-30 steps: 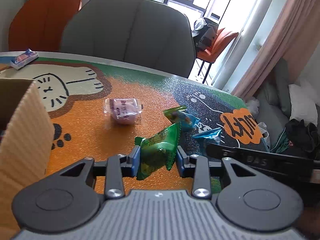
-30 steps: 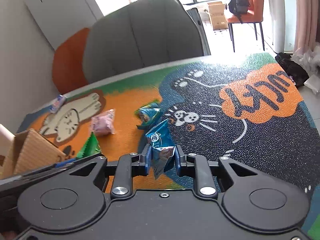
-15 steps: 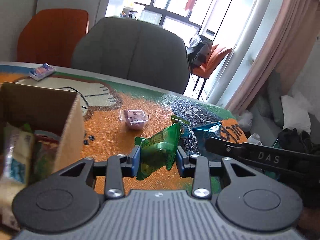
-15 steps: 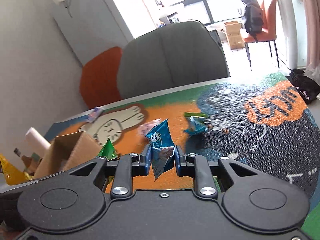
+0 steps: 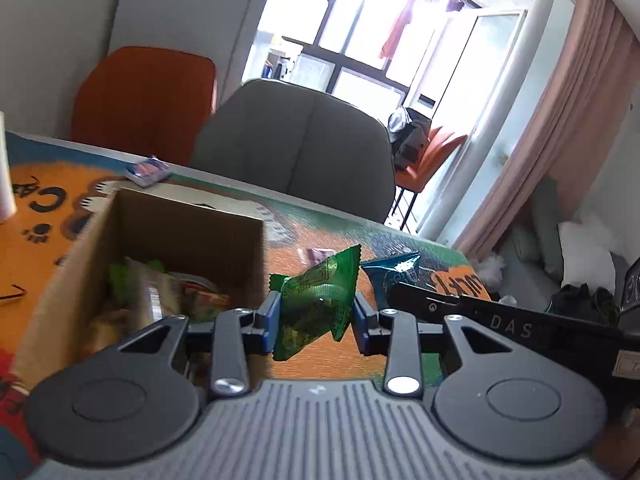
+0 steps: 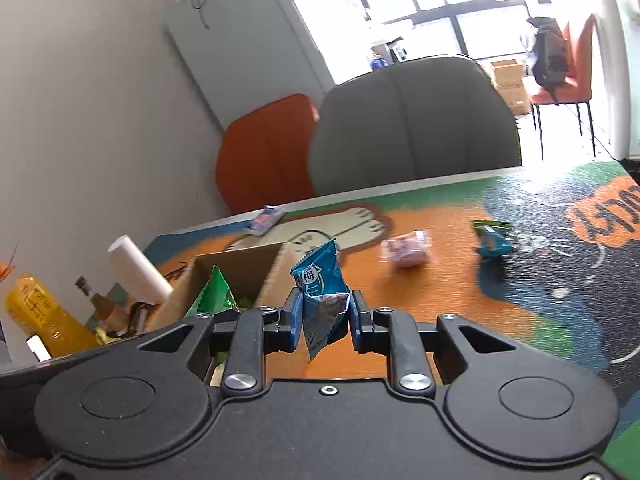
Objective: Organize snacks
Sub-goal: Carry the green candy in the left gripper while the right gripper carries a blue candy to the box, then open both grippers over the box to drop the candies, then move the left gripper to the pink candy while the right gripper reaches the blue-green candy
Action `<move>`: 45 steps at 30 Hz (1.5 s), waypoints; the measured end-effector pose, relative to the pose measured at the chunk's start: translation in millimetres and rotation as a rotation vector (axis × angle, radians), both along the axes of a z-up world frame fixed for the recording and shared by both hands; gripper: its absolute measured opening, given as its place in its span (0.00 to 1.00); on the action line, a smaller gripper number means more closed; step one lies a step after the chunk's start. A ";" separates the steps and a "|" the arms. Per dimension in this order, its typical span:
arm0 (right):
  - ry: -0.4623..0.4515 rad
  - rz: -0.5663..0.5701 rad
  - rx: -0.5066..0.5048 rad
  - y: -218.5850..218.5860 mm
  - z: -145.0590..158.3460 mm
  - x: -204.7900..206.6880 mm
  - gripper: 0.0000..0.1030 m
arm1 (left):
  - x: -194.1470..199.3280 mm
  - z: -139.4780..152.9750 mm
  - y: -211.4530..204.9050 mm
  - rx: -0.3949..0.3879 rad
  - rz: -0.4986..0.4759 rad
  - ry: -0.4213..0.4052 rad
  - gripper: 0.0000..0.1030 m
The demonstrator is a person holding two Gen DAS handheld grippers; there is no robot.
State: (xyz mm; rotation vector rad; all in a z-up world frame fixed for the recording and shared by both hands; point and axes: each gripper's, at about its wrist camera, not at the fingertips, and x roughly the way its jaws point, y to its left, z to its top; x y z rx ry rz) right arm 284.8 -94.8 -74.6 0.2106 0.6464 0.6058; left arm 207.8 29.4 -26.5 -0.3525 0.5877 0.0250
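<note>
Both grippers loaded: left gripper [image 5: 315,322] pinches green packet [image 5: 316,304] beside cardboard box [image 5: 256,256] rim.

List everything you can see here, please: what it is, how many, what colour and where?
box: 1, brown cardboard, on the table's left, snacks inside
green packet: 1, held in the left gripper, beside the box
blue packet: 1, held in the right gripper
pink snack: 1, lying on the orange part of the mat
teal packet: 1, green and blue, on the mat right of the pink snack
small pack: 1, blue and pink, near the table's far edge
roll: 1, white, left of the box
bottle: 1, yellow, far left
mat: 1, cartoon print, covers the table
chairs: 1 grey, 1 orange, behind the table
left gripper: jaws shut on the green packet
right gripper: jaws shut on the blue packet
</note>
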 end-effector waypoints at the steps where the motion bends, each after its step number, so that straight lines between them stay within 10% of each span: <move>1: -0.003 0.007 0.002 4.8 1.2 -2.6 0.21 | -3.9 1.6 4.9 0.003 0.007 -0.003 0.35; 13: -0.017 0.096 -0.011 59.0 15.0 -27.8 0.22 | -36.4 8.8 57.5 0.009 0.090 -0.008 0.35; 18: -0.009 0.132 -0.010 71.9 17.7 -35.2 0.56 | -43.7 9.7 71.3 0.006 0.119 -0.006 0.35; 24: -0.016 0.089 -0.002 63.1 19.0 -35.8 0.58 | -47.0 8.2 78.1 0.003 0.141 0.001 0.36; 45: 0.003 -0.094 -0.022 -17.0 3.5 -11.0 0.73 | -25.5 7.6 45.9 0.033 0.120 0.017 0.79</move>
